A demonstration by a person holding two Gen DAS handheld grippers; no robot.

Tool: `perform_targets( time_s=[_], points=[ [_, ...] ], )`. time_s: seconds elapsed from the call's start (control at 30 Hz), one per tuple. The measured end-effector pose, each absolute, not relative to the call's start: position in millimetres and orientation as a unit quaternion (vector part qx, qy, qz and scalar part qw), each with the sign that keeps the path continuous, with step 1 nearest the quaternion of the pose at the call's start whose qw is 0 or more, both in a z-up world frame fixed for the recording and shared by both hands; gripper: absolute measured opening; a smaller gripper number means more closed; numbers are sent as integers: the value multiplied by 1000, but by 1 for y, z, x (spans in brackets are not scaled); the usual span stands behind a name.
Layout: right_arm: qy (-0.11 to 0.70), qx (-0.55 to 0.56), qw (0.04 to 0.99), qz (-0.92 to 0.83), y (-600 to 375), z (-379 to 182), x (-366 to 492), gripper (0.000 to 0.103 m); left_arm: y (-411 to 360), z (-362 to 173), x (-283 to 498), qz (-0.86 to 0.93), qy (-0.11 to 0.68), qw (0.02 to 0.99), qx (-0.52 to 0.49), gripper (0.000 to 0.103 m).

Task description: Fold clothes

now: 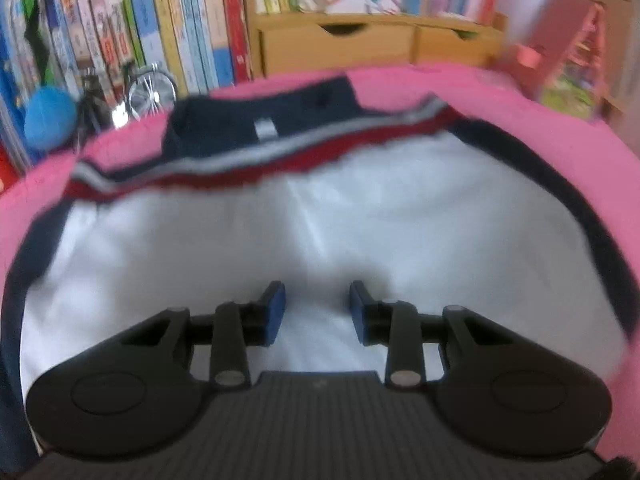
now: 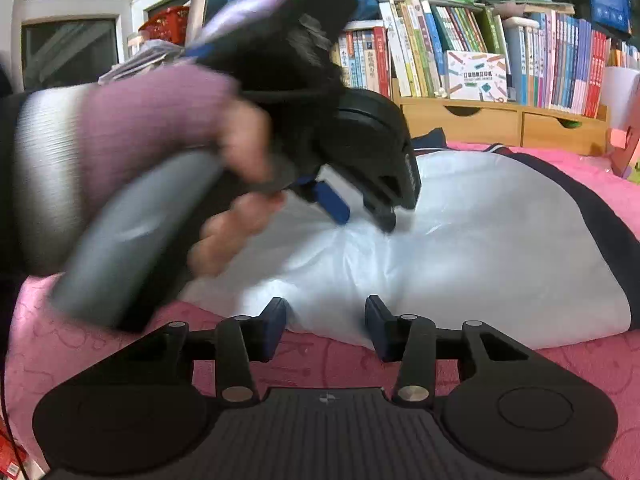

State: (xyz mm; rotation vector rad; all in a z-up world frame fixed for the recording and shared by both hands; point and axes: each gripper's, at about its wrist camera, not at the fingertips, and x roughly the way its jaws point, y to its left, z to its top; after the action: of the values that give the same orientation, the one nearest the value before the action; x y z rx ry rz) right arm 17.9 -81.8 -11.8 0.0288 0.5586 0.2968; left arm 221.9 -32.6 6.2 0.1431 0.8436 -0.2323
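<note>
Left black two-finger gripper with blue pads: jaws parted, nothing between the pads, tips angled downward. Held by a hand in a mauve knitted sleeve, wrapped round a grey handle. Right black two-finger gripper with blue pads: jaws apart, empty.

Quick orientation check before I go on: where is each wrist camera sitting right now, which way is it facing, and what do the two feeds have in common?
Left wrist: on the left gripper, angled down over the white garment toward the bookshelf; only its own open fingers show.
Right wrist: on the right gripper, low at the garment's near edge above the pink blanket; shows its open fingers, plus the left gripper and the hand holding it.
Shared: garment, blanket, bookshelf, wooden drawers.
</note>
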Motion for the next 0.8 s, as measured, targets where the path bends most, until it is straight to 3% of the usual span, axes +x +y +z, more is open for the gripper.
perform_targets(
  time_s=[0.07, 0.17, 0.23, 0.47, 0.6, 0.73, 0.8],
  points=[
    [272, 10, 951, 143, -79, -13, 17, 43, -35, 1, 253, -107, 381, 914, 87, 38],
    [268, -5, 955, 129, -73, -16, 20, 40, -19, 4, 297, -72, 386, 920, -13, 35],
    [268, -7, 955, 127, -73, -16, 23, 40, -25, 6, 303, -49, 387, 921, -19, 35],
    [255, 30, 957, 133, -82, -17, 17, 42, -12, 26, 244, -72, 378, 923, 4, 34],
    [205, 98, 967, 110, -102, -14, 2, 54, 7, 43, 195, -119, 385, 915, 0, 34],
    [228, 90, 963, 107, -96, -11, 15, 53, 2, 41, 159, -143, 421, 896, 10, 34],
    [247, 98, 959, 104, -95, -10, 24, 43, -3, 39, 148, -152, 424, 893, 15, 31]
  ],
)
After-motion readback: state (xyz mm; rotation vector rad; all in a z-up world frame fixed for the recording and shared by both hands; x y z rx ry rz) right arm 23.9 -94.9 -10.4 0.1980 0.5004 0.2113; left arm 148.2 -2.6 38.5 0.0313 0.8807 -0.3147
